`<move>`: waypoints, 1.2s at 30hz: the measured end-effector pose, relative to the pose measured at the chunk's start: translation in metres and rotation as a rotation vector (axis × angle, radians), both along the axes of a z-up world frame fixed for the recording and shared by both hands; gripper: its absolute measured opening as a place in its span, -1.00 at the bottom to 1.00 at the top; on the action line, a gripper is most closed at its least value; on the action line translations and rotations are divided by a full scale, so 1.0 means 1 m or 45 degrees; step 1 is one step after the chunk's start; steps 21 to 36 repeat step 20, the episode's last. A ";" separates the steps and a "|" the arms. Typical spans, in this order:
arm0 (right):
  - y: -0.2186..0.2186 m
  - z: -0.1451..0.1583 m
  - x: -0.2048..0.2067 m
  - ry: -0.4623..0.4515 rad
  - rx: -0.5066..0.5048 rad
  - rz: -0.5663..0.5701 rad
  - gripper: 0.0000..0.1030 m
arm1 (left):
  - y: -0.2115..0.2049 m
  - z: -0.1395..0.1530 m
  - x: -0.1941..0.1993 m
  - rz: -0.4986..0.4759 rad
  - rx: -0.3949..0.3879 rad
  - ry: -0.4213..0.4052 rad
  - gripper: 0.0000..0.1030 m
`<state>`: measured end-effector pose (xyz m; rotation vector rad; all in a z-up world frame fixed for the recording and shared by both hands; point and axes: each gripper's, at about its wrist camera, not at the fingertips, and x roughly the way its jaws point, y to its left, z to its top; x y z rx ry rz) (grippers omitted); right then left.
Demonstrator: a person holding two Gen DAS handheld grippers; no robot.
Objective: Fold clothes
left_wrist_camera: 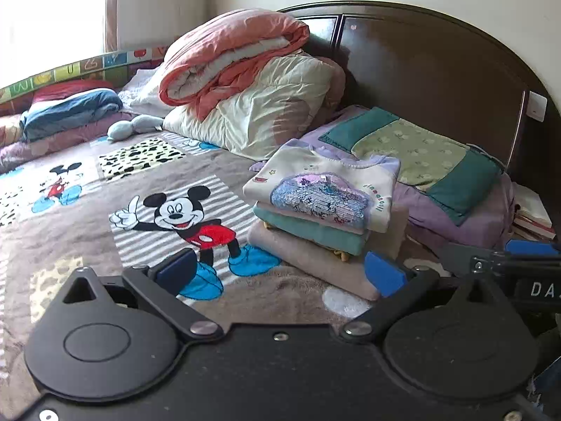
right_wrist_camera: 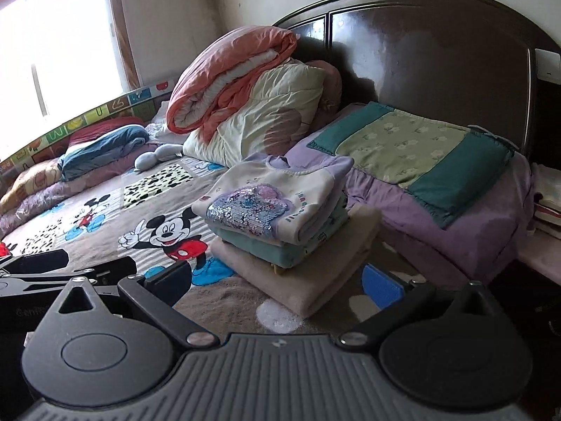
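Folded clothes stack [left_wrist_camera: 322, 224]: lies on the bed, on the Mickey Mouse blanket [left_wrist_camera: 147, 189], near the headboard [left_wrist_camera: 431, 80].
- Top item: cream sweatshirt [left_wrist_camera: 326, 182] with lilac collar and a sequin patch [left_wrist_camera: 315, 198]. Below it, a teal garment [left_wrist_camera: 308, 229]; at the base, a wider beige folded piece [left_wrist_camera: 305, 259].
- Relative to left gripper [left_wrist_camera: 280, 273]: jaws spread wide, nothing between them. The stack sits ahead at 12 to 1 o'clock; its near corner lies just beside the right blue pad [left_wrist_camera: 384, 273] at 3 o'clock, contact not determinable.
- Relative to right gripper [right_wrist_camera: 277, 287]: jaws likewise spread, empty. The stack lies at 12 o'clock, its beige base reaching down between the two fingers' line; the blue pad [right_wrist_camera: 382, 287] stands just to the stack's right.
- Surroundings: green-and-teal pillow [left_wrist_camera: 417, 154] on lilac bedding at 1 to 2 o'clock behind the stack; rolled salmon quilt [left_wrist_camera: 231, 56] atop a cream quilt [left_wrist_camera: 266, 112] at 11 o'clock; blue folded bedding [left_wrist_camera: 70, 112] at 10 o'clock by the window side; pale plush toy [left_wrist_camera: 133, 128] nearby.
- Each gripper shows at the edge of the other's view.
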<state>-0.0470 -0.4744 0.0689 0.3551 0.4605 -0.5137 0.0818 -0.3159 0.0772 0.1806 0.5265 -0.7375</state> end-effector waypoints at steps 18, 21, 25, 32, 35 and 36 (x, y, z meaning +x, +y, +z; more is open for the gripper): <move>0.001 0.001 -0.008 0.046 -0.025 -0.014 1.00 | 0.004 0.001 -0.009 -0.016 -0.031 0.037 1.00; 0.000 0.001 -0.009 0.046 -0.026 -0.015 1.00 | 0.005 0.001 -0.010 -0.025 -0.037 0.031 0.99; 0.000 0.001 -0.009 0.046 -0.026 -0.015 1.00 | 0.005 0.001 -0.010 -0.025 -0.037 0.031 0.99; 0.000 0.001 -0.009 0.046 -0.026 -0.015 1.00 | 0.005 0.001 -0.010 -0.025 -0.037 0.031 0.99; 0.000 0.001 -0.009 0.046 -0.026 -0.015 1.00 | 0.005 0.001 -0.010 -0.025 -0.037 0.031 0.99; 0.000 0.001 -0.009 0.046 -0.026 -0.015 1.00 | 0.005 0.001 -0.010 -0.025 -0.037 0.031 0.99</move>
